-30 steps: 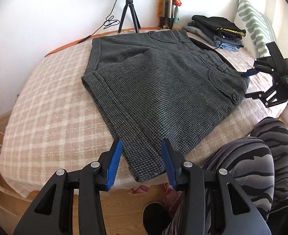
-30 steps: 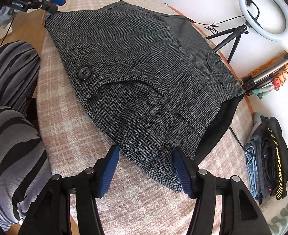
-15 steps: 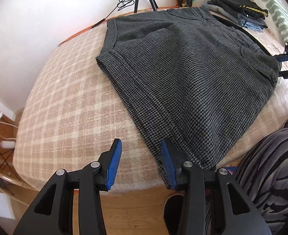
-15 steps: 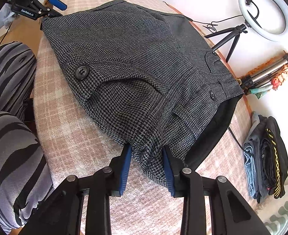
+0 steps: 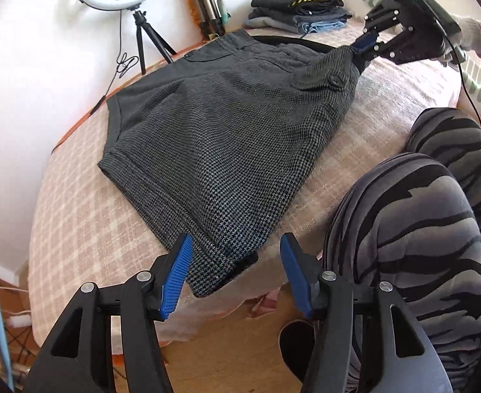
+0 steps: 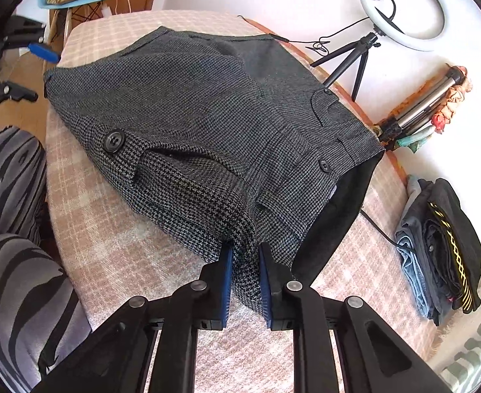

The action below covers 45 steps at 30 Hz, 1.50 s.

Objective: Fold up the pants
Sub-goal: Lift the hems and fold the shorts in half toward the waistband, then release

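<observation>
Tool on the right (image 6: 245,281) is pinched narrow on a bunched corner of the houndstooth shorts (image 6: 207,131) at the waistband end, cloth squeezed betw. both blue pads and lifted a bit off the cover. Left tool (image 5: 233,275) is spread wide, straddling the hem corner (image 5: 220,262) nearest the cam w/o gripping; can't tell if a pad touches fabric. Shorts lie mostly flat across the plaid-covered bench (image 5: 76,222), back pocket button (image 6: 113,140) up, black lining showing at the waist opening. Progress, by my read: early, garment spread but no fold made yet; left grab + first fold-over remain. Folded clothes stack (image 6: 443,249) sits apart.
</observation>
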Motion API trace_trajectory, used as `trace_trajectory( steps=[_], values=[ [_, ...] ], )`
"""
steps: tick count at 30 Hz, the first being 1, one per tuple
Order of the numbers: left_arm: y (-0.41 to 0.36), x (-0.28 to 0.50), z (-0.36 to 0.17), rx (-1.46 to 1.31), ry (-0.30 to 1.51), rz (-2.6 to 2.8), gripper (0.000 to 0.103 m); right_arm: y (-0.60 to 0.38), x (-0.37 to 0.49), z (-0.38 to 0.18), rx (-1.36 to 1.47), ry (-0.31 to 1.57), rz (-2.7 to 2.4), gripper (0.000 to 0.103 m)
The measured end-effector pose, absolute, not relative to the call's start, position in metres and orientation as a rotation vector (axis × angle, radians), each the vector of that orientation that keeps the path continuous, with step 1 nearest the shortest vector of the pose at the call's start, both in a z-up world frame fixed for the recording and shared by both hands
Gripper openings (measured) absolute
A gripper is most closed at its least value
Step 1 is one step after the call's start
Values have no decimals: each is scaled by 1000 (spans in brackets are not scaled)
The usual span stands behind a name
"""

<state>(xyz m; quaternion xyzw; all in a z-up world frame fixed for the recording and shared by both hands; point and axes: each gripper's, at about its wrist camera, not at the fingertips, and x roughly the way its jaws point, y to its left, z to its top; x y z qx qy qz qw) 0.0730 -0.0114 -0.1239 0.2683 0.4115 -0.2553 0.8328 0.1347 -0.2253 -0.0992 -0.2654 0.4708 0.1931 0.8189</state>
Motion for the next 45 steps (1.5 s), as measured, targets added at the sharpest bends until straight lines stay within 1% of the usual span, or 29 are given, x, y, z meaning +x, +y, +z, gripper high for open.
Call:
trace_trajectory(
  steps=[4, 8, 9, 10, 11, 13, 15, 24, 28, 31, 38, 45],
  values=[
    [-16, 86, -140, 576, 897, -539, 55, -231, 140, -87, -519, 987, 403, 13],
    [-20, 90, -144, 591, 877, -537, 55, -232, 142, -85, -495, 987, 399, 13],
    [-21, 91, -143, 590, 871, -535, 46, -232, 142, -85, -494, 983, 398, 13],
    [-21, 93, -143, 589, 869, -533, 31, -232, 143, -86, -490, 982, 396, 13],
    [-20, 95, -141, 581, 868, -536, 28, -232, 142, -85, -486, 980, 392, 13],
    [-18, 98, -132, 546, 851, -542, 17, -233, 142, -82, -473, 968, 389, 13],
    [-14, 104, -119, 499, 827, -531, 15, -235, 140, -75, -462, 944, 381, 13],
    [-4, 149, -48, 389, 668, -482, 13, -243, 157, -29, -407, 826, 328, 12],
    [-5, 177, -24, 378, 610, -465, 13, -248, 180, -15, -391, 785, 285, 12],
    [-4, 204, -13, 359, 601, -438, 13, -253, 206, -6, -377, 768, 261, 12],
    [-15, 292, -10, 332, 640, -373, 13, -266, 287, -5, -353, 781, 208, 12],
    [-39, 373, -27, 370, 683, -322, 13, -291, 368, -36, -278, 847, 148, 11]
  ],
)
